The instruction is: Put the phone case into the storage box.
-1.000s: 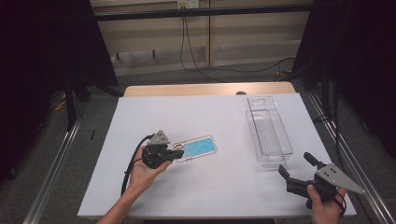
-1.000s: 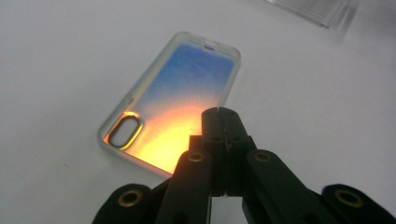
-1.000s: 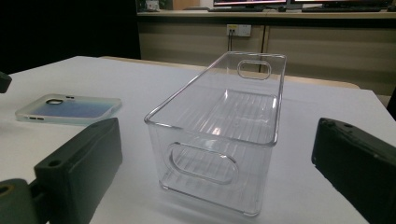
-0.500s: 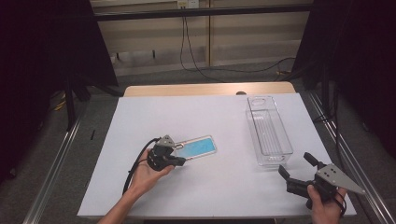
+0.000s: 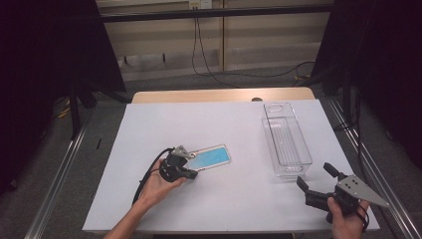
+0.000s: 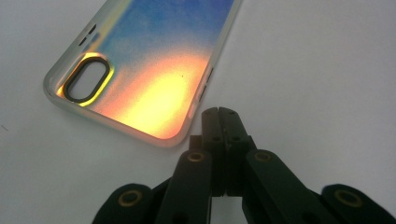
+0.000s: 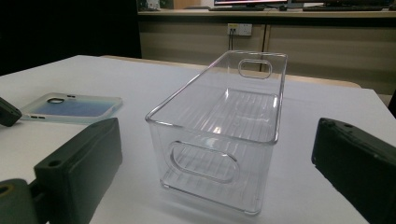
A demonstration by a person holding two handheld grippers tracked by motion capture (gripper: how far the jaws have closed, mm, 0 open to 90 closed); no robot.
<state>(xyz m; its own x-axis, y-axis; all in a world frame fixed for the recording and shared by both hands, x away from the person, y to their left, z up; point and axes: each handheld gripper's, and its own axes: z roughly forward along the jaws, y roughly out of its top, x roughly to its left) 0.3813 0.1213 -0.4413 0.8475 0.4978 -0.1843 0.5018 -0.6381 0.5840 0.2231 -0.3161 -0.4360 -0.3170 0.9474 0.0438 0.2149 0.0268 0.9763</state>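
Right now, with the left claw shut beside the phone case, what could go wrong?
The left claw is closed at the phone case's edge, gripping nothing; pushing on may just slide the flat case across the table. The case lies flush, so the claw might scrape the table. The clear bin is well off, so the carry is long.

A white table top (image 5: 239, 129) lies over a wooden board (image 5: 199, 95) whose pale edge shows at the far side. Metal rails (image 5: 54, 184) flank the table on a grey floor (image 5: 164, 79). Black curtains (image 5: 45, 59) hang at left and right. The back wall (image 5: 268, 30) is beige panelling, with a wall socket (image 7: 239, 29) and black cables (image 5: 209, 55) trailing down to the floor. Lighting is even, from above.
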